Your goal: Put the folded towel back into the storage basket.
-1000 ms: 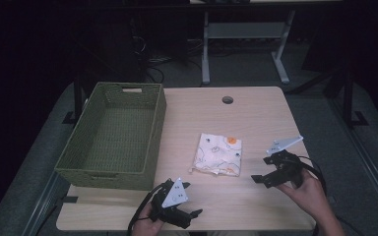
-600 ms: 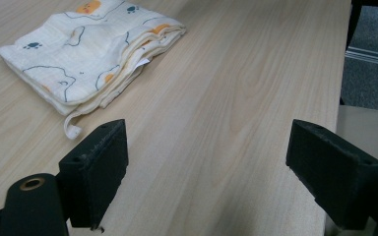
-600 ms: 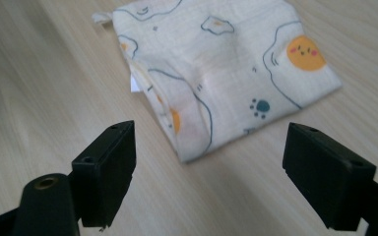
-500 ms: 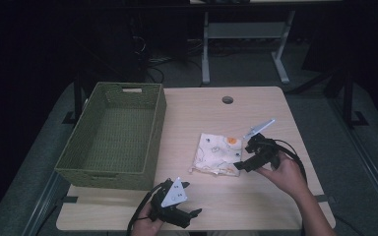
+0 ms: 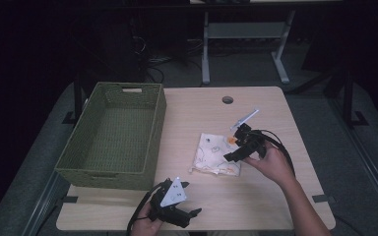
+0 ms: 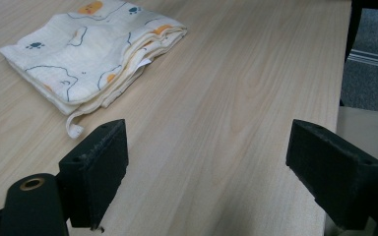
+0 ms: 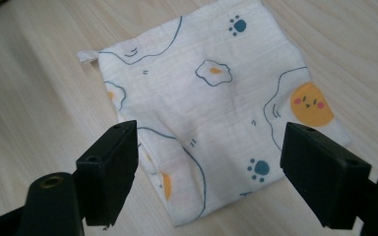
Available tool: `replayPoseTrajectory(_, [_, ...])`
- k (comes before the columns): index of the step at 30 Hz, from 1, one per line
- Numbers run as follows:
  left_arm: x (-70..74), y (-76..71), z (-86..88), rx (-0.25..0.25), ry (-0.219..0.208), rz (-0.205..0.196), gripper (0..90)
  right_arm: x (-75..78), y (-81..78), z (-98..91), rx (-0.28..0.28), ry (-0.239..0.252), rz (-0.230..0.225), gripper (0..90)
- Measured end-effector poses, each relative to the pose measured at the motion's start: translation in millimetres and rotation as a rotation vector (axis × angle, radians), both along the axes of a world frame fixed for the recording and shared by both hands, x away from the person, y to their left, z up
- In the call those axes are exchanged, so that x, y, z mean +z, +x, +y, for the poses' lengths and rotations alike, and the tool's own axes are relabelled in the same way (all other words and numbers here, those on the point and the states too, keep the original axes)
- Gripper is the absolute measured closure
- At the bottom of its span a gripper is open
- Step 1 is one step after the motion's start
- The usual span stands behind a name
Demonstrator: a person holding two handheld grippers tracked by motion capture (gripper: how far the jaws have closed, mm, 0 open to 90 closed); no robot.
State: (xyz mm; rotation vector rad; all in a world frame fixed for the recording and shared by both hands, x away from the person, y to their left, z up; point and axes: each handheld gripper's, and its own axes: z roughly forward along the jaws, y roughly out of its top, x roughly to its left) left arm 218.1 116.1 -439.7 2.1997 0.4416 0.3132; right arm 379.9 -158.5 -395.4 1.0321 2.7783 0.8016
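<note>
Since the earlier frame, the right gripper (image 5: 237, 147) has been carried leftward from the table's (image 5: 266, 196) right edge to the folded printed cloth (image 5: 217, 153) at mid-table, beside the green woven basket (image 5: 115, 132). Its fingers (image 7: 109, 169) have just been closing slightly but are spread wide above the cloth, untouched. The left gripper (image 5: 174, 209) is kept at the near edge, fingers (image 6: 98, 167) apart and empty.

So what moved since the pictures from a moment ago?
The right gripper slid in from the table's right edge to hover over the folded cloth. Its jaws have just been closing a little but stand wide, not gripping the cloth. The left gripper stayed at the near edge, open. The cloth and the green basket did not move.
</note>
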Motion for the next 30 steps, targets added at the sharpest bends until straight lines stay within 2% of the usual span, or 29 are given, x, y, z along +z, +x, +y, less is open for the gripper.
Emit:
replayPoseTrajectory(7, [0.3,0.4,0.6,-0.001,-0.002,-0.001,16.2,-3.2,12.3,11.3,-0.007,-0.016,0.026,23.5])
replayPoseTrajectory(23, [0.8,0.5,1.6,0.002,-0.003,-0.003,16.1,-23.3,30.4,26.5,-0.057,-0.036,0.091,29.4])
replayPoseTrajectory(30, [1.2,0.2,2.1,0.002,-0.004,-0.004,16.2,-30.6,35.1,32.7,-0.105,-0.046,0.117,33.5])
